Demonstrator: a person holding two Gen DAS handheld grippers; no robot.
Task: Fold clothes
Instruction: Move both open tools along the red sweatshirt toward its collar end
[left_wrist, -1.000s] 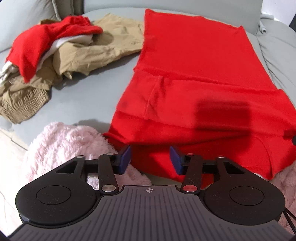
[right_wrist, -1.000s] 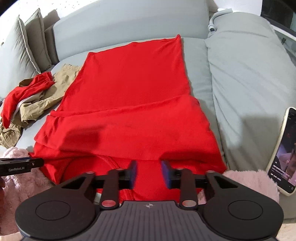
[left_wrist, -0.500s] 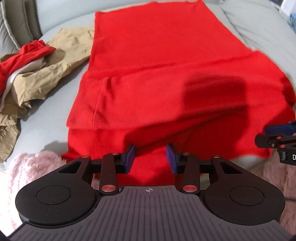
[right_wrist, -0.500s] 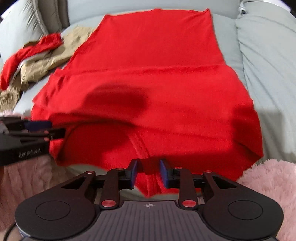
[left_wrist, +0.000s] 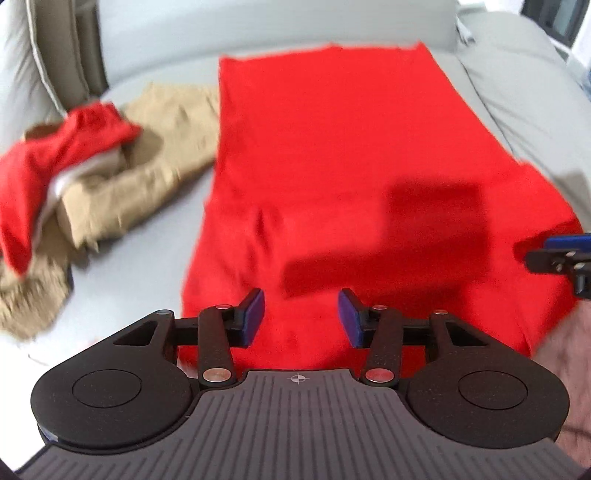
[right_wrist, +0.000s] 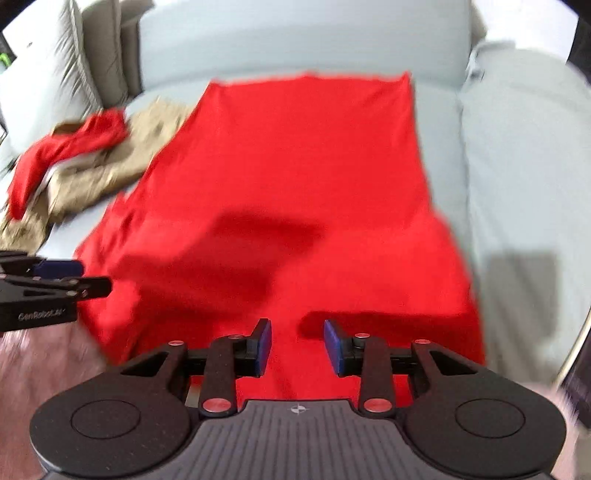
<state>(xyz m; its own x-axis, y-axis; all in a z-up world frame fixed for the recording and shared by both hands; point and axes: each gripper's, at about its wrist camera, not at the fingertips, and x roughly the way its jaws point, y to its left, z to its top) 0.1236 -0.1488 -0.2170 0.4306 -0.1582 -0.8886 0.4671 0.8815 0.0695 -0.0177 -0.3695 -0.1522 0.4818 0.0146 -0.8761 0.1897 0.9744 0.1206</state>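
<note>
Both views blurred, edges smeared; fine detail unreliable.

Red garment lies spread flat on the grey sofa seat, long axis running away from the cameras toward the backrest. Near end is doubled over on itself: a fold edge crosses the cloth about midway. The hem nearest the cameras is hidden behind the tool bodies in both views, so its lie cannot be read.

Left tongs: blue pads apart at a moderate gap, having just been opening further. Red cloth shows in the gap, but beneath it, not pinched; nothing held.

Right tongs: pads at a narrower gap, also just opening further. Red cloth seen through the gap lies below, not gripped. In the left view only their tip enters at the right frame edge; the rest is cut off.

Left of the red garment: a crumpled heap, tan clothing with a smaller red piece draped on top, something white under it, too smeared to identify.

Pink fuzzy fabric at lower left of the right view, mostly cut off. Dark object with a pale rim at that view's lower right edge: cannot identify.
</note>
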